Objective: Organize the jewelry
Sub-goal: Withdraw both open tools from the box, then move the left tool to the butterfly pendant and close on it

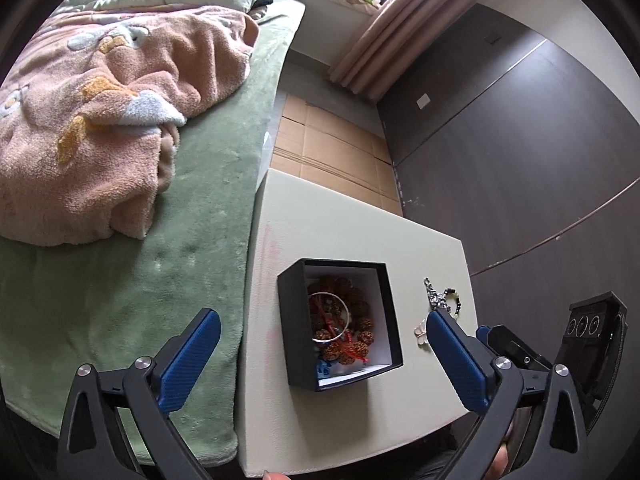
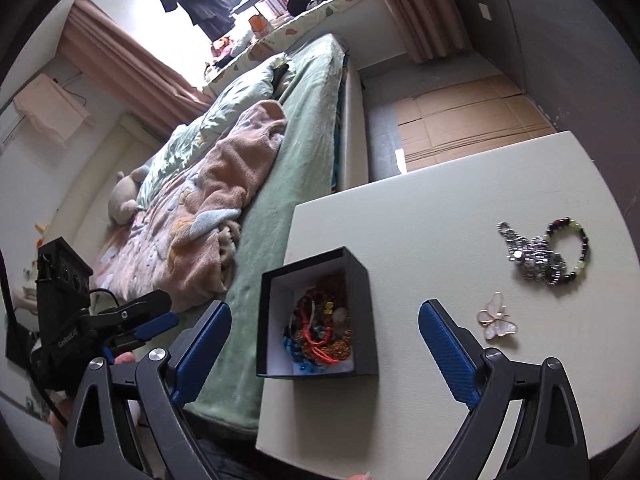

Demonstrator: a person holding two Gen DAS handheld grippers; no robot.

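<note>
Both tools are hovering over the pale surface [image 2: 440, 208] next to the bed, and both are spread wide with nothing between the blue pads. The left tool [image 1: 324, 344] sits over the black box [image 1: 340, 326], one pad out over the green bed cover [image 1: 208, 208] and the other over by the loose jewelry. The right tool [image 2: 325, 334] frames the same black box [image 2: 318, 320] from its own angle.

The box is open at the near left part of the surface, close to the bed-side edge. Inside it's a tangle: brown seed-bead bracelet [image 1: 358, 320], a silver bangle [image 1: 330, 316] lying on top, red cord [image 2: 316, 334] and some blue beads [image 2: 294, 350] at the near end.

Still out on the surface, to the right of the box: a butterfly brooch [image 2: 498, 317] with pale wings, and farther off a silver chain piece [image 2: 528, 254] bunched up against and overlapping a bracelet of dark and light green beads [image 2: 580, 248]. Brooch sits apart from those two.

A peach blanket [image 1: 92, 128] is heaped on the bed, and flattened cardboard [image 1: 328, 144] lies on the floor beyond the surface.
</note>
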